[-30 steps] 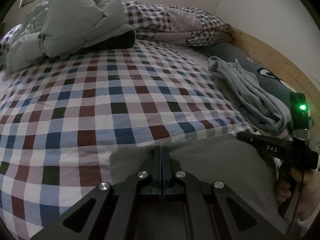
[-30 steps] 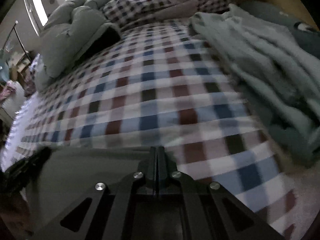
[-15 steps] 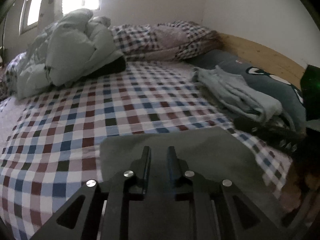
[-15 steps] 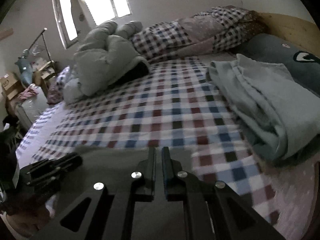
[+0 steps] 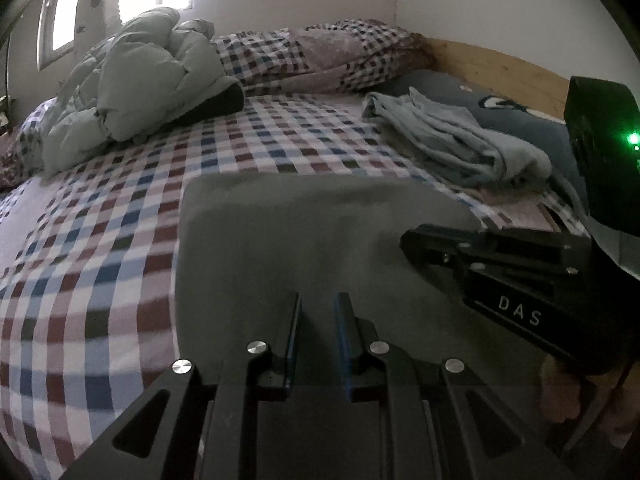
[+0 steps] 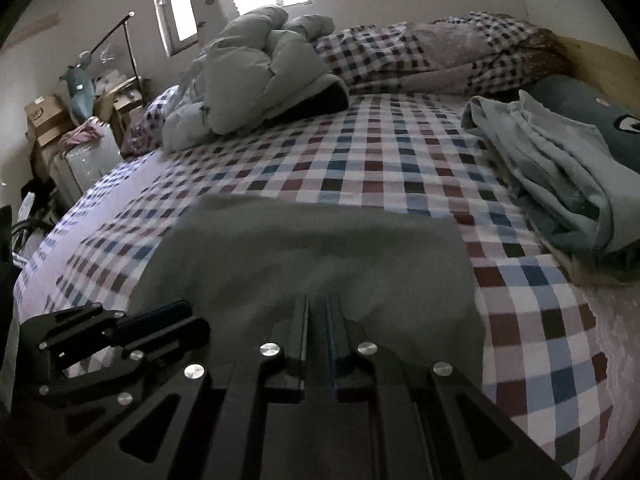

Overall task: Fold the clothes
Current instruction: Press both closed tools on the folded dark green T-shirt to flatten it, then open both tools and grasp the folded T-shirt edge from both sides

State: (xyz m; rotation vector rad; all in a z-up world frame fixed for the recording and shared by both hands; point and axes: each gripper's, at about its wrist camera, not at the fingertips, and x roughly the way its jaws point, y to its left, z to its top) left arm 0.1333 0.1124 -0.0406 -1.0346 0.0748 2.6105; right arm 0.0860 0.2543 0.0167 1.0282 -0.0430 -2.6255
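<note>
From my left wrist camera I see the grey garment [image 5: 304, 236] lying flat on the checked bedsheet [image 5: 100, 248], already a neat rectangle, its near part under my left gripper [image 5: 318, 304]. Those jaws stand slightly apart with nothing between them. My right gripper [image 5: 416, 240] hovers over the garment's right edge. From my right wrist camera, the same grey garment [image 6: 312, 256] sits left of the rumpled pale blue clothes [image 6: 560, 184], and my right gripper [image 6: 318, 304] has its jaws a narrow slit apart, clamping nothing. The cloth looks light, soft and limp; I judge it will sag, so I would pinch both near corners together.
</note>
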